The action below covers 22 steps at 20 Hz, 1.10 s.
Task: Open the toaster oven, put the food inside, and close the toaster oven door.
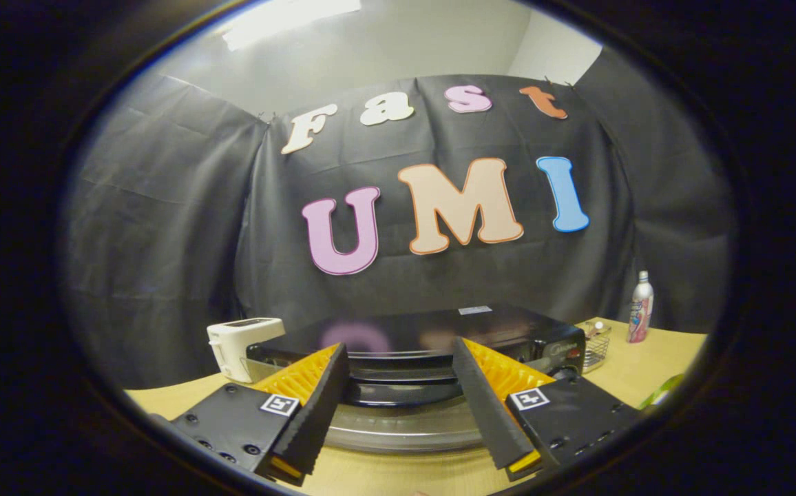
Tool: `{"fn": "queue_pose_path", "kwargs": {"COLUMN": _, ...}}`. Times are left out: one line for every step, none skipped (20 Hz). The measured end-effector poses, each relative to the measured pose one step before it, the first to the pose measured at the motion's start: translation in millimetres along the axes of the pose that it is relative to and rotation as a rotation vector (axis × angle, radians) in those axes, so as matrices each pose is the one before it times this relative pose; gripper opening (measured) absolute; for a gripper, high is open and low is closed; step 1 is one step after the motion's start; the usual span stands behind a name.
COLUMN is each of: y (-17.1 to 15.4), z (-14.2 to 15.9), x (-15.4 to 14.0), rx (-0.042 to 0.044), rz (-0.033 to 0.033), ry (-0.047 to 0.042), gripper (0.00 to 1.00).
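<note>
Black cloth draped across the back of the booth, pale wall and a bright ceiling light above it. Below, a light wooden table (653, 368) bearing everything else. Black toaster oven (432, 337) straight ahead, low and wide, its glossy top mirroring the cloth behind, its door handle (401, 375) and the upper edge of the glass door (405, 424) just beyond the fingers and showing in the gap between them. Door seemingly shut against the oven's front, though seen from too steep an angle to be sure. Gripper (401, 386) held just above and in front of the oven, fingers spread wide apart, ridged black pads turned inward and orange ribbing on the outer sides, nothing between them and nothing touched; left finger (319, 406) and right finger (484, 406) each carrying a small square black-and-white marker on its base. White toaster (239, 344) standing just beside the oven's left end. Small wire basket (596, 344) close against the oven's right end, contents too small to tell. White and pink bottle (640, 306) upright beyond the basket, near the cloth. Sliver of something green (661, 393) at the table's near right corner, too cut off to identify.
</note>
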<state>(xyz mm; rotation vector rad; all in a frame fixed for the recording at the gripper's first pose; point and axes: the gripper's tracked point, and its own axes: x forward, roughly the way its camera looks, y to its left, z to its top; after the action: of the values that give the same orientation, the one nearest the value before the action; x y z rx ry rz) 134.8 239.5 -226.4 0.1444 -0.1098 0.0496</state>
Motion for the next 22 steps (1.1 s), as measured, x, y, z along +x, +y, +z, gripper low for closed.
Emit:
{"fn": "queue_pose_path", "kwargs": {"y": 0.31, "z": -2.18, "x": -8.68, "rx": -0.01049, "rz": 0.00109, "ry": 0.00986, "gripper": 0.95}}
{"fn": "queue_pose_path", "kwargs": {"y": 0.93, "z": -2.67, "x": -9.61, "rx": -0.00991, "rz": 0.00199, "ry": 0.0089, "gripper": 0.95}}
{"fn": "queue_pose_path", "kwargs": {"y": 0.68, "z": -3.26, "x": -9.33, "rx": -0.00734, "rz": 0.00347, "ry": 0.01581, "gripper": 0.95}}
{"fn": "queue_pose_path", "kwargs": {"y": 0.24, "z": -3.78, "x": -8.68, "rx": -0.00079, "rz": 0.0046, "ry": 0.01826, "gripper": 0.95}}
{"fn": "queue_pose_path", "kwargs": {"y": 0.54, "z": -4.86, "x": -8.4, "rx": 0.00394, "rz": 0.00393, "ry": 0.02363, "gripper": 0.95}}
{"fn": "queue_pose_path", "kwargs": {"y": 0.07, "z": -5.42, "x": -8.5, "rx": 0.00122, "rz": 0.00427, "ry": 0.02705, "gripper": 0.95}}
{"fn": "queue_pose_path", "kwargs": {"y": 0.04, "z": -5.47, "x": -7.33, "rx": -0.00025, "rz": 0.0039, "ry": 0.03101, "gripper": 0.95}}
{"fn": "queue_pose_path", "kwargs": {"y": 0.33, "z": -5.77, "x": -6.21, "rx": -0.00167, "rz": 0.00504, "ry": 0.02642, "gripper": 0.95}}
{"fn": "queue_pose_path", "kwargs": {"y": -0.11, "z": -5.01, "x": -5.43, "rx": -0.00041, "rz": 0.00494, "ry": 0.02546, "gripper": 0.95}}
{"fn": "queue_pose_path", "kwargs": {"y": 0.22, "z": -4.84, "x": -4.29, "rx": 0.00191, "rz": 0.00461, "ry": 0.02354, "gripper": 0.95}}
{"fn": "queue_pose_path", "kwargs": {"y": 0.34, "z": -4.36, "x": -4.5, "rx": 0.004, "rz": 0.00528, "ry": 0.023, "gripper": 0.95}}
{"fn": "queue_pose_path", "kwargs": {"y": 0.03, "z": -6.22, "x": -2.79, "rx": 0.00226, "rz": 0.00747, "ry": 0.02587, "gripper": 0.95}}
{"fn": "queue_pose_path", "kwargs": {"y": 0.02, "z": -5.3, "x": -3.81, "rx": 0.00367, "rz": 0.00828, "ry": 0.0321, "gripper": 0.95}}
{"fn": "queue_pose_path", "kwargs": {"y": -0.61, "z": -7.38, "x": -2.17, "rx": 0.00764, "rz": 0.00929, "ry": 0.03294, "gripper": 0.95}}
{"fn": "queue_pose_path", "kwargs": {"y": -0.07, "z": -5.46, "x": -2.07, "rx": 0.01188, "rz": 0.00986, "ry": 0.03414, "gripper": 0.95}}
{"fn": "queue_pose_path", "kwargs": {"y": -1.07, "z": -5.58, "x": -1.6, "rx": 0.01667, "rz": 0.00768, "ry": 0.03225, "gripper": 0.95}}
{"fn": "queue_pose_path", "kwargs": {"y": -0.91, "z": -5.11, "x": -0.77, "rx": 0.01814, "rz": 0.00859, "ry": 0.03301, "gripper": 0.95}}
{"fn": "queue_pose_path", "kwargs": {"y": -1.21, "z": -7.91, "x": 0.19, "rx": 0.01961, "rz": 0.00927, "ry": 0.03495, "gripper": 0.94}}
{"fn": "queue_pose_path", "kwargs": {"y": -1.67, "z": -7.49, "x": 1.17, "rx": 0.01848, "rz": 0.00909, "ry": 0.03224, "gripper": 0.94}}
{"fn": "queue_pose_path", "kwargs": {"y": -2.7, "z": -7.47, "x": 1.19, "rx": 0.01406, "rz": 0.00296, "ry": 0.0311, "gripper": 0.93}}
{"fn": "queue_pose_path", "kwargs": {"y": -4.38, "z": -7.57, "x": 3.59, "rx": 0.008, "rz": -0.00411, "ry": 0.03018, "gripper": 0.92}}
{"fn": "queue_pose_path", "kwargs": {"y": -3.74, "z": -9.14, "x": 3.61, "rx": 0.00561, "rz": -0.00096, "ry": 0.03093, "gripper": 0.92}}
